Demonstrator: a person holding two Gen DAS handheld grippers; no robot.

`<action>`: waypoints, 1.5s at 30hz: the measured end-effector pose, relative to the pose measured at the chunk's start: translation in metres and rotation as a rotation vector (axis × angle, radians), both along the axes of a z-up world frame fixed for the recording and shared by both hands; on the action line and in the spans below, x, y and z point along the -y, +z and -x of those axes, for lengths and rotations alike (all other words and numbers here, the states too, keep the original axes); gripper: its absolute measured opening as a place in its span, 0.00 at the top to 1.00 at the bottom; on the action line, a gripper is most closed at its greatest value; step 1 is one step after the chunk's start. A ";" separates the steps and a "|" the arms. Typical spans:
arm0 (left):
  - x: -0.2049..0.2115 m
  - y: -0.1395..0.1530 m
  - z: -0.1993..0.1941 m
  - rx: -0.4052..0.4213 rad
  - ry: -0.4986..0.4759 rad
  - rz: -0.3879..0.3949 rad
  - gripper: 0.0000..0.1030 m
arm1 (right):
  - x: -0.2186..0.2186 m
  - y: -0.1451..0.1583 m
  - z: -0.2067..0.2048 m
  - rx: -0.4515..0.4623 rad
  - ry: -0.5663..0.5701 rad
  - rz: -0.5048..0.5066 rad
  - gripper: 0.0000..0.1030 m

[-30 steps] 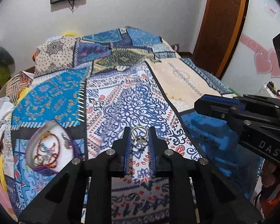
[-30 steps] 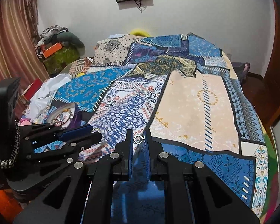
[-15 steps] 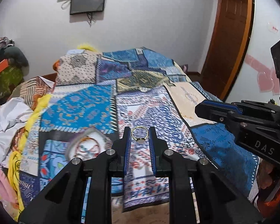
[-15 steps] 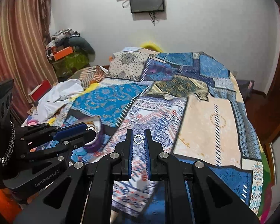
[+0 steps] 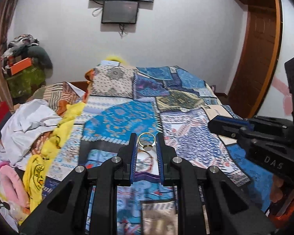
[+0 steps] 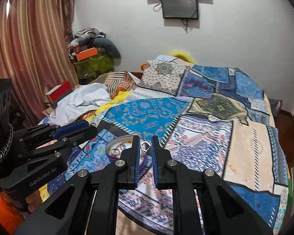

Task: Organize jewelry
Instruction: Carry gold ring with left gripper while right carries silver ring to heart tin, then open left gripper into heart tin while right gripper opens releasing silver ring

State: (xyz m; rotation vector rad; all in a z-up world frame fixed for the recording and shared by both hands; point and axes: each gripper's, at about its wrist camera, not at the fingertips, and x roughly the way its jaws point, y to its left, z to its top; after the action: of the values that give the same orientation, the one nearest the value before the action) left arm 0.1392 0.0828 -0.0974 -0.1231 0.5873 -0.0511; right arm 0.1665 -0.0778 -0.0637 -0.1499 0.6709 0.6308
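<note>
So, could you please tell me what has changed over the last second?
Both hand-held grippers have tilted up and swung left: the jewelry dish, formerly off to the left, now lies right behind the left hand-held gripper. Unchanged: it stays shut on the gold ring, and the right hand-held gripper on the silver ring.

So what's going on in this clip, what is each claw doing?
A person is sorting jewelry over a patchwork bedspread. The left claw grips a gold ring; the right claw grips a small silver ring. Both hover near a purple-rimmed dish holding other pieces. Neither ring is in the dish yet.
</note>
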 end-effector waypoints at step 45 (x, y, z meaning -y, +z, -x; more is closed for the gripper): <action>-0.027 -0.040 -0.033 -0.130 -0.002 0.053 0.83 | -0.042 -0.051 -0.033 -0.219 0.079 0.066 0.85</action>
State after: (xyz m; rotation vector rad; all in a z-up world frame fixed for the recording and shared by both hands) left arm 0.1726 0.1097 -0.1369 -0.1786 0.7163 -0.0613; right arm 0.1992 -0.0356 -0.1146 -0.1710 0.9009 0.7077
